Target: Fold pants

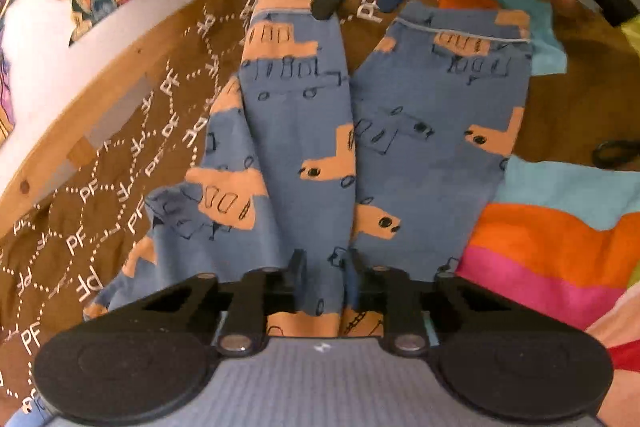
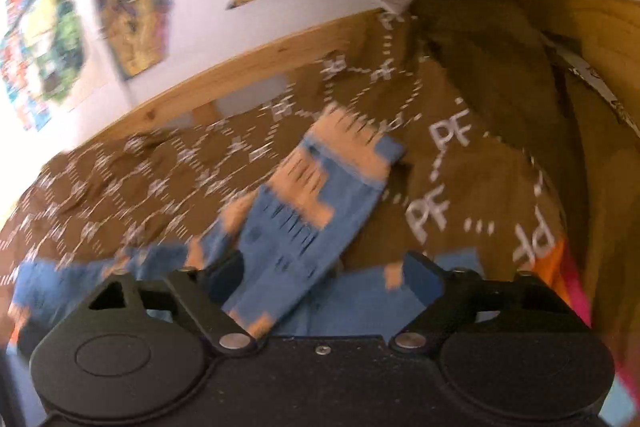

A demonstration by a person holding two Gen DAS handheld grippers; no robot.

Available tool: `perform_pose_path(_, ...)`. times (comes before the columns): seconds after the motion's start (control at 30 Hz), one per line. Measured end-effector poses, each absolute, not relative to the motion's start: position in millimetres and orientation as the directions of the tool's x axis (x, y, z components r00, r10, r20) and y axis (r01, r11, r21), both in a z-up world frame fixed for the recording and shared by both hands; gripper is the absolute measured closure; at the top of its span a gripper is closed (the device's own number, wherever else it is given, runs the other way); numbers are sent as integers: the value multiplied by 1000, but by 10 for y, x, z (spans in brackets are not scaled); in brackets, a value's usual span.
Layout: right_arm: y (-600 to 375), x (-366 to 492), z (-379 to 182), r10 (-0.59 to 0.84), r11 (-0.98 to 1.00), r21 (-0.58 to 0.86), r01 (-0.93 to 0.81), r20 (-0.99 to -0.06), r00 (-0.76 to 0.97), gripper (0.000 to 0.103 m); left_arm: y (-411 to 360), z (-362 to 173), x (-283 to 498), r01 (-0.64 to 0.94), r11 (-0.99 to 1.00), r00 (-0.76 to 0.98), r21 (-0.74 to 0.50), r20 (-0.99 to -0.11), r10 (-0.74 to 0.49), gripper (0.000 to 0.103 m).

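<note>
Pants [image 1: 304,131] waistband pinched by left hand-held gripper [image 1: 324,267]; right hand-held gripper [image 2: 320,267] released.

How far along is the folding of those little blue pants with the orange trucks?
Early. The pants lie spread on the brown blanket, both legs apart, no fold made yet. In hand: the left gripper is closed on cloth at the near end, and the right gripper, open, is at a leg cuff; that view is blurred. Left: bringing the legs together and folding them over.
</note>
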State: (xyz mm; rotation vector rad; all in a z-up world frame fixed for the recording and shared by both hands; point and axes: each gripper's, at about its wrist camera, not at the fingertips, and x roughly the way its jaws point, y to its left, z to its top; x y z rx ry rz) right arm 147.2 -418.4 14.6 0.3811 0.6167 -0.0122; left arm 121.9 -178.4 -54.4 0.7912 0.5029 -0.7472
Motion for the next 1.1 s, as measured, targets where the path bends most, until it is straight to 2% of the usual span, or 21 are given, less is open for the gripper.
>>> perform_pose_path(0.03,-4229,1556,128,95,921,362,146,-571,815,29,-1783,-539,1233,755,482,640,444,-657,-398,86)
perform_pose_path(0.1,-4326,1687,90,105,888,422,181,-571,814,37,-1780,-519,1256,759,489,632,430,-667,-395,97)
perform_pose_path(0.27,-4554,1823,-27,110,787,561,257,-538,836,48,-1738,-465,1254,767,496,618,407,-674,-405,100)
perform_pose_path(0.33,-4634,1828,-78,119,731,625,272,-509,853,60,-1740,-450,1257,768,497,618,404,-673,-407,100)
perform_pose_path(0.4,-4677,1847,-109,119,702,652,285,-503,856,85,-1742,-439,1254,768,497,618,404,-672,-408,100)
perform_pose_path(0.47,-4683,1830,-108,112,704,654,277,-487,866,95,-1747,-421,1245,769,496,617,403,-671,-411,100)
perform_pose_path(0.7,-4514,1251,254,12,805,548,226,-397,918,98,-1666,-312,1185,796,475,589,376,-665,-460,101)
perform_pose_path(0.8,-4387,752,361,-59,822,497,277,-409,911,98,-1612,-293,1108,819,426,565,385,-672,-479,101)
perform_pose_path(0.97,-4209,157,178,-196,772,451,448,-502,842,98,-1572,-358,1041,850,336,525,406,-708,-472,100)
perform_pose_path(1.03,-4135,69,38,-222,758,429,491,-538,813,98,-1562,-345,1088,867,340,492,364,-728,-478,91)
perform_pose_path(1.1,-4107,-13,-60,-237,752,416,511,-553,799,98,-1557,-276,1163,878,367,463,307,-740,-487,63)
